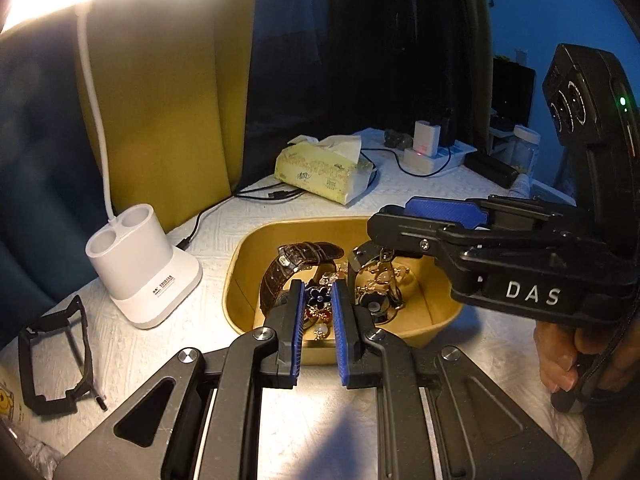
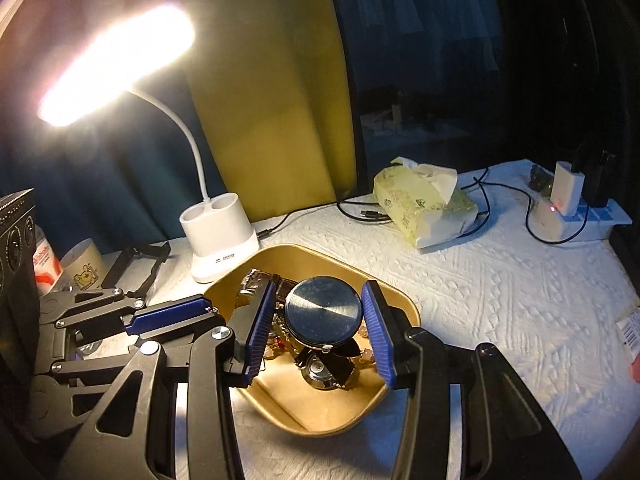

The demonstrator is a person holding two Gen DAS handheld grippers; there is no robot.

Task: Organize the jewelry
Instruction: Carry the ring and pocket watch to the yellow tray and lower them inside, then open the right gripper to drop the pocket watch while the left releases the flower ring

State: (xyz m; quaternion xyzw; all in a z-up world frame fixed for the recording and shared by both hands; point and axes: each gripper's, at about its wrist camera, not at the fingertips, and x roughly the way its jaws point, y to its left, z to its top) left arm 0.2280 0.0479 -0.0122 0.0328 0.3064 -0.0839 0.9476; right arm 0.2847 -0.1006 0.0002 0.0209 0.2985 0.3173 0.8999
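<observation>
A dim room with dark and yellow drapes behind a table covered in white textured cloth. At its rear left stands a lit white desk lamp, its base holding two round wells; beside the base lies a black frame. Farther back sit a yellow tissue pack, loose black cables and a white charger showing a red light. Near the table's front edge rests a gold tray holding the jewelry: a brown leather watch strap curled at the left wall, a blue flower piece among small gold and red charms, and a round dark watch face raised above the heap. The left gripper hovers low over the tray's near side, jaws parted by a narrow gap that frames the blue flower; nothing is clamped between them. The right gripper reaches in from the right, jaws spread wide to either side of the watch face; whether the pads touch its rim cannot be told.
</observation>
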